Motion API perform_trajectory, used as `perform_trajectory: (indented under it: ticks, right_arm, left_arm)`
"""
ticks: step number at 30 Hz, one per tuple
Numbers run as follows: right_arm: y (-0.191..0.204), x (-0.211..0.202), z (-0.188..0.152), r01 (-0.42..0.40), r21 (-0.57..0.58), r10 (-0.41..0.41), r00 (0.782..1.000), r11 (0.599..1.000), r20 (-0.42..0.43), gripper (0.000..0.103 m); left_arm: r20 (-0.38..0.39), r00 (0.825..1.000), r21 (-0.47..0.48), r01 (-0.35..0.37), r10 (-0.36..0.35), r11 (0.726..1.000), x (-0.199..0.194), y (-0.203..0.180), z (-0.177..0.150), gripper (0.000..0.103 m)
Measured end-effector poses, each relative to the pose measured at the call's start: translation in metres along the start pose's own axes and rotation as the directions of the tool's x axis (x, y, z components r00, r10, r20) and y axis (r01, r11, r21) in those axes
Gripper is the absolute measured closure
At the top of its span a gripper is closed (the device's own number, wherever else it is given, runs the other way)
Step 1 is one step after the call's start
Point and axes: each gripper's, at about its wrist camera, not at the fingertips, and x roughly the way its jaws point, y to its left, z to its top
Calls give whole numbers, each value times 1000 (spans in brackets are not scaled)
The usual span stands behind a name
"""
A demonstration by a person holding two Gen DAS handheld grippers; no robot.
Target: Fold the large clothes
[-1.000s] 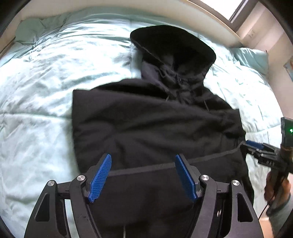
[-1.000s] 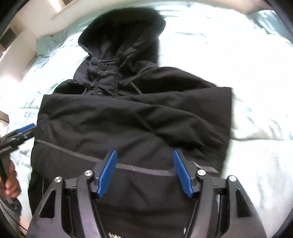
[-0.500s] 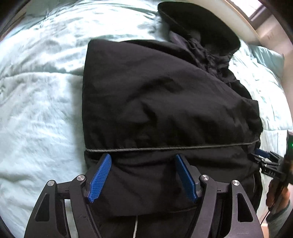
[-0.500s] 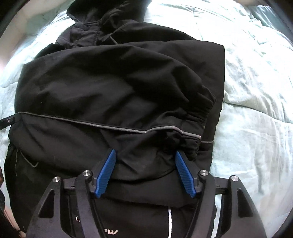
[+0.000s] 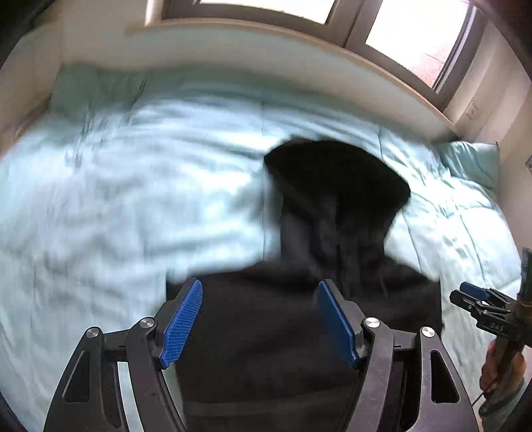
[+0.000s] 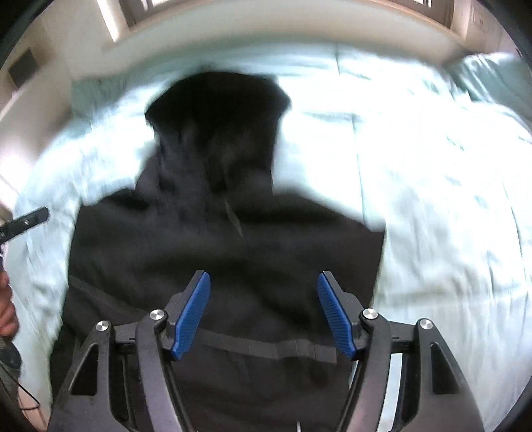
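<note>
A: A pale aqua bed [image 5: 139, 186] fills both wrist views under a window [image 5: 409, 30], and on it lies 1 black hooded jacket [image 5: 266, 332], already doubled into a squat block with only the hood [image 5: 335, 179] lying loose beyond it.

B: Which way does it run from the claws?

A: Straight ahead. The folded body sits directly below both, and the long axis runs away from them, hem nearest, hood farthest toward the window. Both views are smeared, so seams are hard to read.

B: And the claws themselves?

A: The left claw [image 5: 259, 322] stands wide, nothing between its 2 blue pads. The right claw [image 6: 262, 315] is likewise spread and empty, above a grey band [image 6: 266, 347] across the fabric. Neither touches cloth.

B: Which is nearer the hood?

A: Roughly equal, judging by the pictures; it lies a little right of the left claw's line and a little left of the right's.

B: Anything in the way?

A: Nothing lies on the quilt between claws and hood. A pillow [image 5: 472, 162] rests at the far right corner, well apart.
</note>
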Motion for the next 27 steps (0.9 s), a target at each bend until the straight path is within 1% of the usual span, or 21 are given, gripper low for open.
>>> perform_trajectory:
  ticks: [2, 5, 6, 7, 8, 10, 11, 13, 15, 16, 17, 18, 19, 20, 21, 22, 23, 24, 25, 26, 27]
  right_arm:
    - [-1, 16, 35, -10, 19, 9, 999, 1000, 39, 34]
    - [-4, 33, 75, -24, 55, 20, 997, 998, 77, 34]
    - [-8, 36, 82, -30, 67, 24, 996, 997, 83, 34]
    - [-10, 46, 96, -37, 85, 30, 996, 996, 89, 34]
    - [-12, 53, 103, -39, 96, 31, 995, 995, 90, 34]
    - [-13, 77, 121, -28, 126, 18, 997, 992, 78, 34]
    - [-14, 85, 127, -30, 138, 20, 997, 990, 71, 34]
    - [-16, 108, 135, -31, 151, 23, 998, 988, 51, 34]
    - [-15, 127, 145, -10, 145, 6, 1000, 989, 29, 43]
    - [-15, 134, 148, -7, 142, 4, 1000, 990, 22, 54]
    - [-12, 148, 153, 8, 140, -10, 1000, 990, 13, 55]
    - [-11, 160, 157, 34, 139, -36, 999, 990, 11, 59]
    - [-15, 164, 160, 59, 138, -61, 998, 989, 5, 82]
    - [-19, 167, 159, 75, 141, -76, 997, 987, 0, 94]
    - [-29, 164, 159, 49, 182, -52, 999, 982, 12, 94]
    - [-37, 159, 157, 18, 216, -24, 999, 976, 27, 96]
    - [-48, 151, 152, -21, 255, 9, 999, 967, 50, 97]
    - [-53, 146, 145, -42, 266, 26, 998, 963, 64, 97]
    - [-57, 146, 140, -52, 266, 35, 997, 963, 67, 97]
    - [-58, 149, 133, -57, 256, 43, 997, 965, 58, 97]
    - [-57, 160, 127, -50, 233, 44, 999, 971, 31, 97]
  left_arm:
    - [36, 999, 36, -16, 14, 999, 16, -11, 32, 29]
    - [44, 999, 52, -28, 26, 998, 48, -21, 70, 29]
    - [40, 999, 50, -36, 34, 998, 58, -21, 79, 29]
    - [31, 999, 45, -38, 36, 998, 67, -20, 88, 29]
    - [12, 999, 38, -32, 31, 999, 84, -18, 97, 29]
    - [-25, 999, 27, -31, 31, 999, 109, -15, 107, 29]
    - [-40, 999, 28, -29, 30, 999, 120, -17, 109, 29]
    - [-81, 995, 32, -51, 53, 998, 149, -18, 115, 29]
    - [-103, 993, 31, -46, 49, 998, 174, -21, 119, 29]
    - [-112, 992, 30, -50, 53, 998, 186, -21, 122, 29]
    - [-111, 992, 36, -64, 67, 997, 195, -22, 125, 34]
    - [-107, 991, 43, -81, 86, 996, 203, -21, 127, 45]
    - [-112, 988, 47, -97, 102, 994, 209, -18, 131, 91]
    - [-135, 990, 14, -44, 46, 999, 210, -11, 136, 94]
    - [-124, 992, -28, 7, -10, 1000, 205, -3, 139, 94]
    - [-97, 992, -65, 71, -77, 995, 194, 6, 139, 94]
    - [-72, 989, -86, 123, -129, 989, 182, 14, 137, 94]
    - [-58, 985, -100, 155, -162, 983, 172, 22, 131, 93]
    - [-62, 983, -113, 163, -171, 980, 170, 27, 125, 92]
    - [-82, 983, -125, 154, -165, 980, 176, 33, 118, 92]
    - [-125, 985, -115, 108, -122, 988, 191, 35, 110, 91]
